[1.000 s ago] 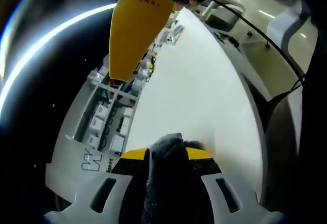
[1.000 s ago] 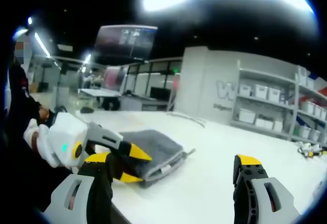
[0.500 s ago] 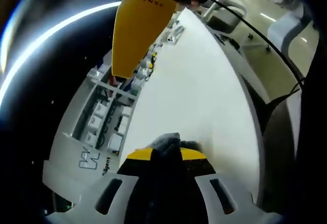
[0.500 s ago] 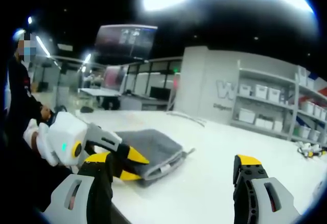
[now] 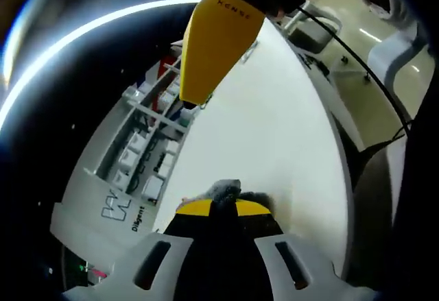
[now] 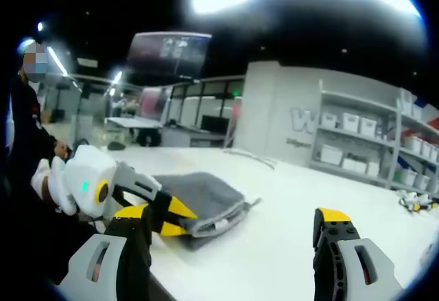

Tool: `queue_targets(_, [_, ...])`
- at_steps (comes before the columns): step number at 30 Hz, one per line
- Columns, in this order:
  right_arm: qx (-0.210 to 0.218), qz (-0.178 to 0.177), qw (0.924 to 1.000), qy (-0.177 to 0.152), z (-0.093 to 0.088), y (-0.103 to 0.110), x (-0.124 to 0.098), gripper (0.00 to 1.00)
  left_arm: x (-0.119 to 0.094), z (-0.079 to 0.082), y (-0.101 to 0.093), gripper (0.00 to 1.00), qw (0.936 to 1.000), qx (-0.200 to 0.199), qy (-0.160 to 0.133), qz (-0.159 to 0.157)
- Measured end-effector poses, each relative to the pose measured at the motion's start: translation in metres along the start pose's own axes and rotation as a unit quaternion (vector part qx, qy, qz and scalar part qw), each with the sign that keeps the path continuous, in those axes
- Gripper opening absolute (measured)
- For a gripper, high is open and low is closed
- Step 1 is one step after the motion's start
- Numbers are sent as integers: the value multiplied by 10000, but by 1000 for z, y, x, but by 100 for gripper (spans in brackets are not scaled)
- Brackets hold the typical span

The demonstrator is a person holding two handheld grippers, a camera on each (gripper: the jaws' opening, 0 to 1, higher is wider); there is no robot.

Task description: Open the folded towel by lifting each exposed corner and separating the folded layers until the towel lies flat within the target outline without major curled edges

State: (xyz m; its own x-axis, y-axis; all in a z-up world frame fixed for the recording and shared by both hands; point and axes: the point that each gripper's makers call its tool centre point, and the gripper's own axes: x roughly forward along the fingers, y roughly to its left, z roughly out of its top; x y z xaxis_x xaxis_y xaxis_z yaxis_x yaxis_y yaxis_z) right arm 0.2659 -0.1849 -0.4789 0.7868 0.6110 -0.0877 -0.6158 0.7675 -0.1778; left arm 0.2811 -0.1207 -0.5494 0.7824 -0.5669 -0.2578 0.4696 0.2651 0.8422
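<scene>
One towel (image 6: pixel 202 198), two tools.

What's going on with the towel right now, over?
Left gripper shut on grey towel corner. Right gripper open, hovering beside it. Towel folded on white table. Nothing in the way.

bare white table (image 6: pixel 288 239) lies open right of the grey towel (image 6: pixel 206 198).

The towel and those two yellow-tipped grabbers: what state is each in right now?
Towel: grey, still folded, lying on the white table.
Left gripper: fingers shut on the towel's edge.
Right gripper: fingers wide open, holding nothing, short of the towel.
</scene>
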Motion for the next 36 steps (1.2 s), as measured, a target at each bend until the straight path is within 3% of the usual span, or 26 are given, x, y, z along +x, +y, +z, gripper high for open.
queue_targets(17, [-41, 49, 10000, 72, -3, 1, 1, 99, -3, 4, 11, 7, 9981, -444, -294, 304])
queue_targets(27, [-94, 79, 9998, 139, -6, 3, 3, 99, -7, 6, 20, 7, 9950, -815, -320, 484])
queue_targets(36, [-144, 118, 9996, 208, -9, 6, 5, 99, -12, 7, 27, 8, 9931, -917, -369, 627])
